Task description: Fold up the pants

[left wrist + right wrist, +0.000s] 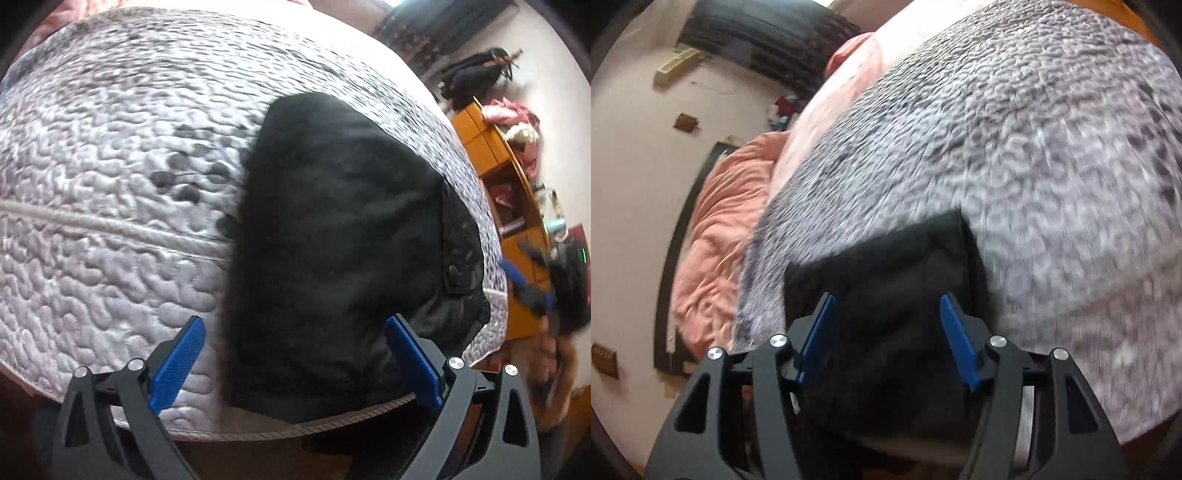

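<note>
The black pants (pixel 332 236) lie bunched on the grey quilted bed cover (pixel 110 184), near its edge. The left gripper (pixel 295 354) hovers just before them, fingers (pixel 177 365) spread and empty. The right gripper (pixel 886 339) is likewise released, the pants between its fingers (pixel 958 347)

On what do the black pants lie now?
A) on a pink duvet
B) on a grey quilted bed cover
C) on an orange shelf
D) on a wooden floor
B: the black pants lie on the grey quilted bed cover, which shows around them on three sides.
</note>
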Motion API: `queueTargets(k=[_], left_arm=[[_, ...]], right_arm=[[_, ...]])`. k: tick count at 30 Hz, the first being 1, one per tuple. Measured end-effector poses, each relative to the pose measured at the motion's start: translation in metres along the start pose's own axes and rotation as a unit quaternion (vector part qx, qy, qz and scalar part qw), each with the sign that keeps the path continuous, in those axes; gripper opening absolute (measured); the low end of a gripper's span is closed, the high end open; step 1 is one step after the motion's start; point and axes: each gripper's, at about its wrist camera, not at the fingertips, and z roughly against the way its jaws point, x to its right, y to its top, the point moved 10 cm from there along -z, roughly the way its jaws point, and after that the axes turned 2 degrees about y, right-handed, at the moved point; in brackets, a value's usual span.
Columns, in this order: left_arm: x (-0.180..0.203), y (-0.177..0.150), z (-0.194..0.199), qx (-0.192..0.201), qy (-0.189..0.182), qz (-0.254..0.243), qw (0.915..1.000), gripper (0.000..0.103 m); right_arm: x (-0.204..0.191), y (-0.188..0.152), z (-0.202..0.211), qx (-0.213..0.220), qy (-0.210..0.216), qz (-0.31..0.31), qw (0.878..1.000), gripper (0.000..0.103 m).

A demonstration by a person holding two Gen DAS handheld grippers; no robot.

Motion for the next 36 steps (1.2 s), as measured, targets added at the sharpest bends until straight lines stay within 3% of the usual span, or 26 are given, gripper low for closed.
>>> queueTargets(k=[3, 7, 8, 11, 13, 14, 16, 19, 21, 28, 33, 36], left_arm=[[-0.012, -0.001, 0.002, -0.002, -0.006, 0.020, 0.9998, 0.099], [-0.020, -0.007, 0.003, -0.008, -0.008, 0.026, 0.9996, 0.099], [-0.021, -0.008, 0.004, -0.009, -0.012, 0.030, 0.9994, 0.099], [-0.029, -0.005, 0.013, -0.008, -0.030, 0.040, 0.9987, 0.099], [-0.033, 0.004, 0.018, -0.005, -0.048, 0.046, 0.9978, 0.099], [-0.035, 0.009, 0.018, -0.008, -0.062, 0.054, 0.9966, 0.099], [-0.036, 0.020, 0.014, -0.024, -0.103, 0.070, 0.9920, 0.099], [-0.036, 0.040, 0.005, -0.034, -0.127, 0.071, 0.9888, 0.099], [-0.033, 0.050, -0.003, -0.044, -0.141, 0.065, 0.9869, 0.099], [-0.019, 0.076, -0.032, -0.092, -0.221, 0.065, 0.9688, 0.099], [-0.022, 0.082, -0.056, -0.117, -0.238, 0.078, 0.9609, 0.099], [-0.012, 0.083, -0.059, -0.119, -0.269, 0.079, 0.9524, 0.099]], right_arm=[[0.004, -0.040, 0.004, -0.019, 0.001, -0.002, 1.000, 0.060], [0.052, -0.070, -0.020, -0.052, -0.075, -0.023, 0.996, 0.061], [0.058, -0.076, -0.022, -0.061, -0.073, -0.028, 0.995, 0.061], [0.049, -0.074, -0.005, -0.045, -0.024, -0.038, 0.998, 0.066], [0.044, -0.065, 0.011, -0.026, 0.003, -0.042, 0.999, 0.089], [0.045, -0.060, 0.018, -0.020, 0.013, -0.047, 0.999, 0.092], [0.050, -0.054, 0.022, -0.028, 0.023, -0.058, 0.998, 0.093], [0.060, -0.048, 0.018, -0.053, 0.054, -0.092, 0.993, 0.096], [0.066, -0.048, 0.013, -0.067, 0.052, -0.098, 0.992, 0.096], [0.066, -0.039, -0.013, -0.100, 0.089, -0.120, 0.984, 0.099], [0.065, -0.029, -0.027, -0.113, 0.090, -0.117, 0.983, 0.100], [0.061, -0.025, -0.038, -0.124, 0.096, -0.113, 0.981, 0.100]])
